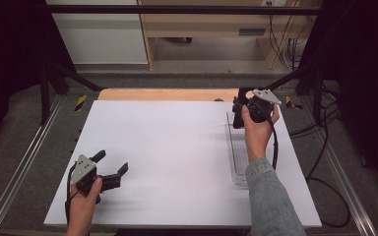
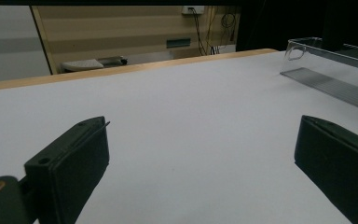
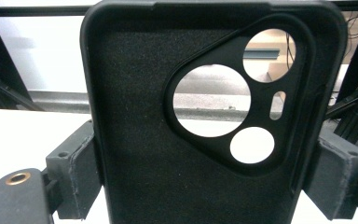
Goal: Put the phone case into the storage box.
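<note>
— black phone case [image 3: 168, 140] clamped between right tongs [image 3: 205, 172], held upright, soft lining toward the camera, lens cutouts up top.

— and where over the tabletop [image 1: 177, 147]?

— far right corner, lifted above the far end of the clear tray [image 1: 237, 152]. seen in the high view as right tongs [image 1: 243, 109] in the hand, case mostly hidden behind them.

— left side?

— left tongs [image 1: 112, 164] spread wide, holding nothing, resting low near the front left edge. same wide gap in the left gripper view, left tongs [image 2: 200, 154] over bare white, clear tray [image 2: 326, 70] off to the right.

— looks like dropping the case into the tray next. risks?

— probably, yes. gripped only by the side walls, and likely bendy, so could bow or pop out if squeezed harder. could also catch a corner on the tray's end wall if lowered from here, tipping the light tray or nudging it toward the tabletop edge just beside it. released too high and tilted, might land leaning on the rim instead of flat inside.

— cure?

— line up along the tray first, lower gently, then let go.
</note>
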Demonstrator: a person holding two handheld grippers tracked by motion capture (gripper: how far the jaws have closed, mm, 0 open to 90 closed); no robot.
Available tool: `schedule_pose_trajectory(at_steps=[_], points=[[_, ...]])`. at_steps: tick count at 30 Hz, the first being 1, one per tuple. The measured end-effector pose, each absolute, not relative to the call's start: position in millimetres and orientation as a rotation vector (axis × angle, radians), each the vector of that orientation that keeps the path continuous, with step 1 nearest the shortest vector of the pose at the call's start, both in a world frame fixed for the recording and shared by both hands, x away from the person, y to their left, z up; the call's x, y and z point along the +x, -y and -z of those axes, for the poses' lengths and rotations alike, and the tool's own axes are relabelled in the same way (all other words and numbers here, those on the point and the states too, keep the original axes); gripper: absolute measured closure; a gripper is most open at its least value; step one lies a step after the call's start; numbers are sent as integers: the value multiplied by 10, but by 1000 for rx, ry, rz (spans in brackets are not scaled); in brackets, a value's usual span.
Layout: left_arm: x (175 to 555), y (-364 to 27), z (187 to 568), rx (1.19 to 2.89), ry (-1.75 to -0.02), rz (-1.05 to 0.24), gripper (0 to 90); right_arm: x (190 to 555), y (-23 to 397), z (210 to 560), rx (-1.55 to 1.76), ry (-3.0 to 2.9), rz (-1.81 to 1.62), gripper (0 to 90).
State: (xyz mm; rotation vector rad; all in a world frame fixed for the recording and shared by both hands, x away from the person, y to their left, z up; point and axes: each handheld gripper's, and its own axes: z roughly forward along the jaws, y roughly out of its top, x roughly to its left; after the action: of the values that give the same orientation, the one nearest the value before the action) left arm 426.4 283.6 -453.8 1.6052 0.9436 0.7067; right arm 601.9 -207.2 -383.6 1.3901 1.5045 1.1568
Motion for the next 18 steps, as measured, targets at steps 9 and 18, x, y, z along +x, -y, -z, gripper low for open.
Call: schedule_pose_trajectory(at_steps=[9, 18], points=[[4268, -2830, 4544, 1612, -940, -708, 32, 6093, 2062, 3928, 1385, -1525, -1176, 135], [4275, -2816, 4554, 1622, -937, -703, 32, 6198, 2046, 4053, 1381, -1510, -1166, 136]])
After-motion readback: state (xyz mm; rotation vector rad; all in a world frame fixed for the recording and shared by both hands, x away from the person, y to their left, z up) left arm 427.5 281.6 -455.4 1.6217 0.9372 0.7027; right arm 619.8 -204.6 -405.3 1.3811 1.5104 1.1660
